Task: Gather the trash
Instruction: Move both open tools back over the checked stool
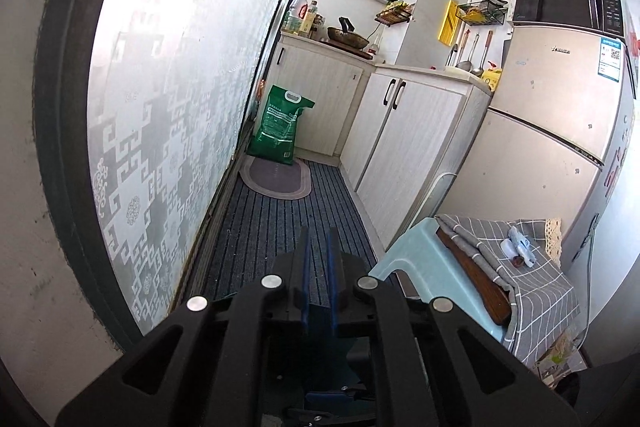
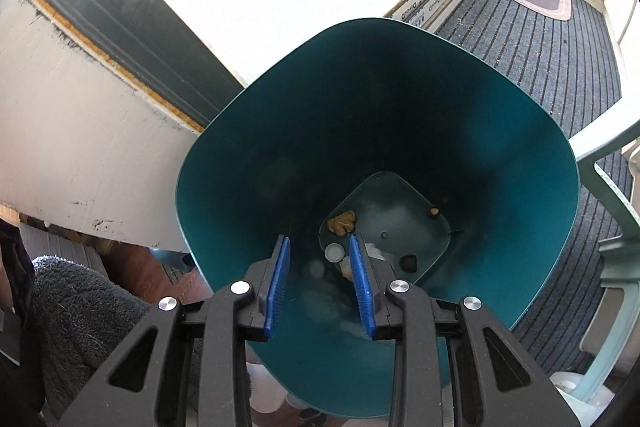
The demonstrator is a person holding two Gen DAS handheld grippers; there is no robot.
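In the right wrist view a teal trash bin fills the middle, seen from above. On its bottom lie a tan scrap, a grey cap, a dark lump and white bits. My right gripper is open and empty, its blue pads just above the bin's near rim. In the left wrist view my left gripper has its blue pads close together over a teal edge, probably the bin's rim; I cannot tell if it grips it. White plastic trash lies on a grey checked cloth to the right.
A light blue stool carries the clothed board. Striped dark carpet, an oval mat and a green sack lie ahead. White cabinets and a fridge stand right; a patterned glass door stands left.
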